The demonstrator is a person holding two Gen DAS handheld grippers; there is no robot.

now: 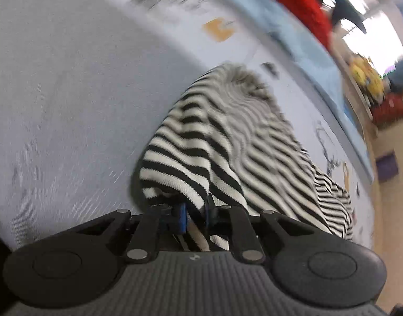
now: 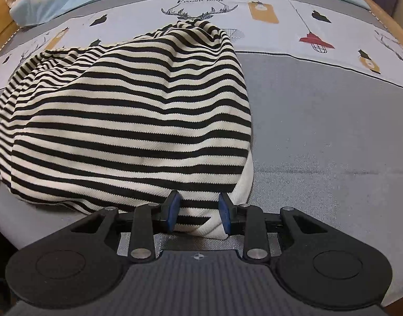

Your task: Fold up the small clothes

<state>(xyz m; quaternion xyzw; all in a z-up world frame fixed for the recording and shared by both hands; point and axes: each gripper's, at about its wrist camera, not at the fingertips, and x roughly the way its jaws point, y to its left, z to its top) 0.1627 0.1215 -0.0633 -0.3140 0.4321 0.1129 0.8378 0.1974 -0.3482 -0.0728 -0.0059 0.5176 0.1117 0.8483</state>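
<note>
While the striped top (image 2: 127,110) is lying bunched on the bed (image 2: 333,137), spread over the grey and light printed cover, both pairs of tongs are working at its near edge. The left tongs (image 1: 196,214) are sitting close together, pinching a fold of the striped cloth between their blue pads; in the left wrist view the fabric is rising from the pads in a raised ridge, which suggests the edge is being lifted clear of the bed. That view is blurred, so finer detail is hard to read. The right tongs (image 2: 200,214) are standing partly apart, with the white hem corner of the top lying between the pads. The cloth is filling the gap and seems to be touching both pads, yet I cannot tell whether they are truly pressing on it or merely straddling it.

Judging by this, the step in hand is taking hold of the garment's near edge with both tongs, ahead of a first fold; the top is not yet flattened or folded. The next move is calling for a firm bite from the right tongs on the hem corner. Both hands would then need to lift and draw the edge taut together, so the bunched body smooths out before it is carried over toward the far side.
</note>
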